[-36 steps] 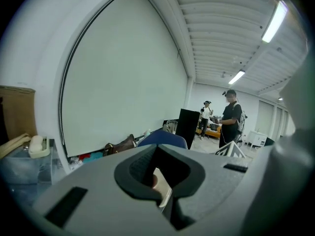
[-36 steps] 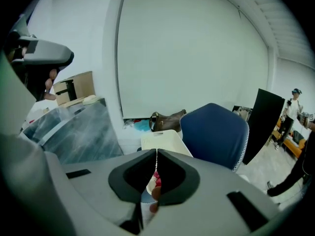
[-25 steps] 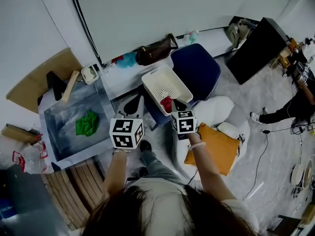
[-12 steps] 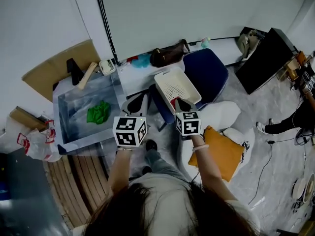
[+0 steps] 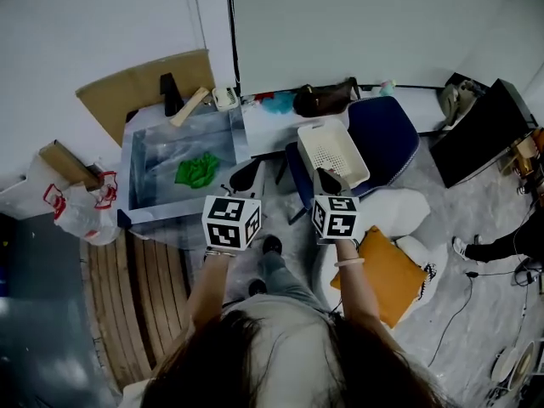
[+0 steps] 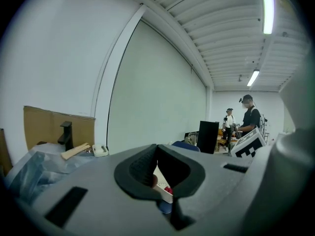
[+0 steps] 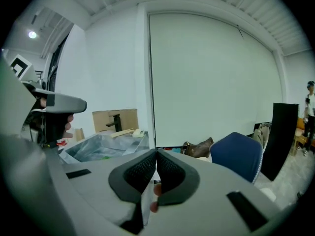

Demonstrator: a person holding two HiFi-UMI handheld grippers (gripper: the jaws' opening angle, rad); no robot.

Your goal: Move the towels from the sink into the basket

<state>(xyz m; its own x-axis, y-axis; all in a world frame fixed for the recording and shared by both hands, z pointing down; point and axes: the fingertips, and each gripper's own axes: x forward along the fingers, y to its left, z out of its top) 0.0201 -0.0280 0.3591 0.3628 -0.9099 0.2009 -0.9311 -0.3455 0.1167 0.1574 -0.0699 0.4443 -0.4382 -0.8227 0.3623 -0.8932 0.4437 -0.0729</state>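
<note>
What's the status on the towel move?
Left gripper and right gripper shut, both empty. Green towel in sink, not gripped. Something red in basket. Nothing seen blocking.

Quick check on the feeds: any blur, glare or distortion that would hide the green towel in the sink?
Head view: dim but sharp, with straight lines bowed towards the edges; the green towel in the sink reads clearly. Left gripper view: heavy fisheye, black corners, ceiling light glaring, towel not in sight. Right gripper view: same fisheye, evenly lit, no glare; sink at left, towel not made out.
</note>
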